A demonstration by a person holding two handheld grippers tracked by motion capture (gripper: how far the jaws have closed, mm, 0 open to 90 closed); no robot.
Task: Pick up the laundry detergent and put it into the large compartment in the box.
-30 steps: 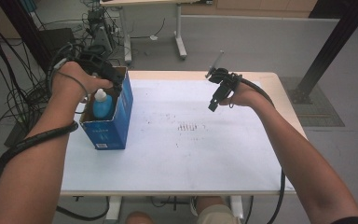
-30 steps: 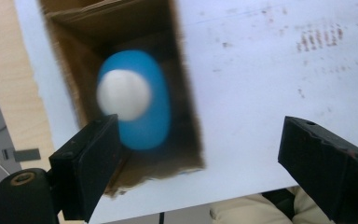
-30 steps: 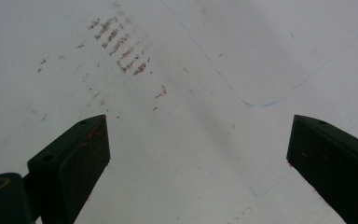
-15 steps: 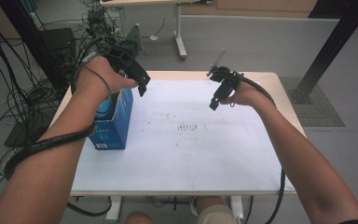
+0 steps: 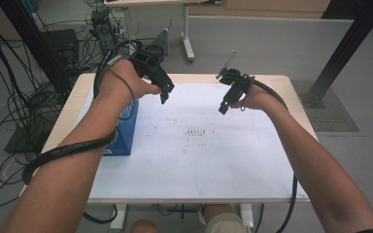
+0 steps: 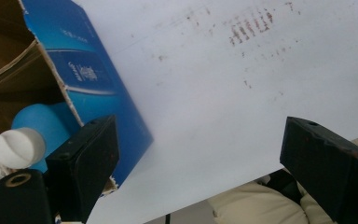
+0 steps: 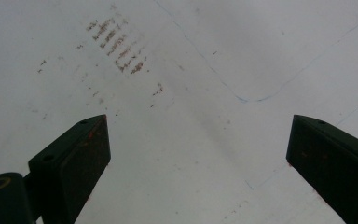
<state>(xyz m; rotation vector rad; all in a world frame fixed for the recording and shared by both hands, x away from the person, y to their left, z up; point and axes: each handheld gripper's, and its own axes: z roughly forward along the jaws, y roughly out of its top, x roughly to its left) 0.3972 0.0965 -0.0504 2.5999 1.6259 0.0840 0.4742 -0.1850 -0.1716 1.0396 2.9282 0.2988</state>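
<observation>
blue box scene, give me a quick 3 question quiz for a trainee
1. True or false: the left gripper holds the bottle.
2. Where is the bottle? A) lying on the white table B) inside the open blue box C) between the right gripper jaws
3. Fill in: both grippers' jaws stand ____.

Key: 1 false, its jaws are open with nothing between them. 2 B. 3 open.
</observation>
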